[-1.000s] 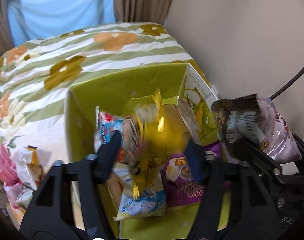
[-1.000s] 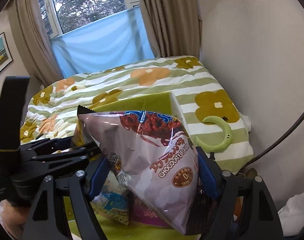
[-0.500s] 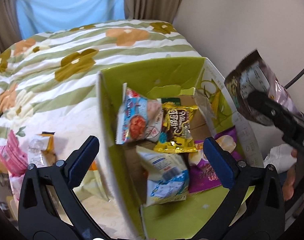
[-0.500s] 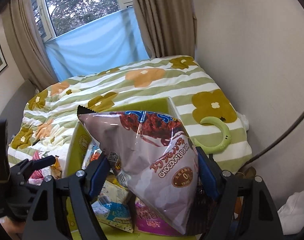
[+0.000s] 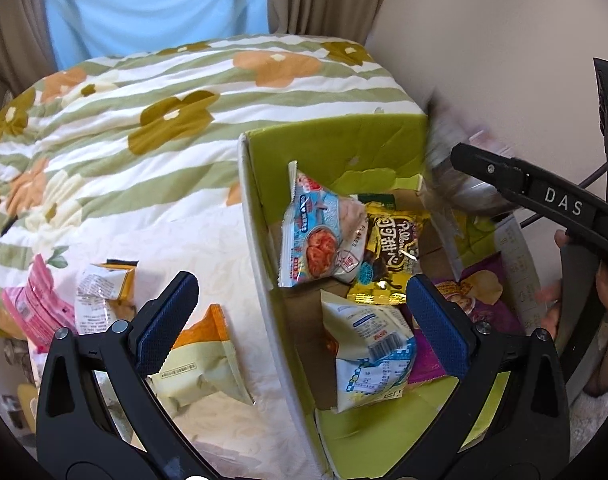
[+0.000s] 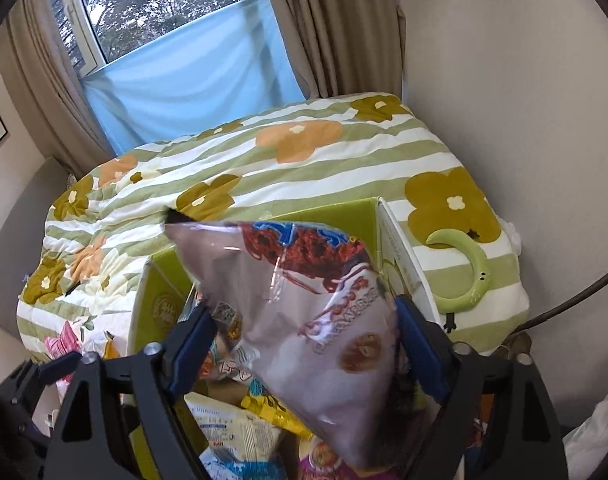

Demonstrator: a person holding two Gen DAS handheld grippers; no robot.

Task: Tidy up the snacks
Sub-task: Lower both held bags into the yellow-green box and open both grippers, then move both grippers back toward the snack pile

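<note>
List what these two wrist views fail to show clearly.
- Chocolate snack bag: printing motion-blurred in the right wrist view; only a smear in the left.
- Green box: floor hidden under packets in both views.
- Pink packet: cut off by the left wrist view's edge.

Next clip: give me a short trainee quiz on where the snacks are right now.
1. True or false: the yellow snack bag lies inside the green box.
2. Which lies outside the box, on the bed? A purple chip bag; B orange-and-cream packet; C blue-and-white packet.
3. What colour is the curved ring on the bed?
Key: 1 true; 2 B; 3 green.
</note>
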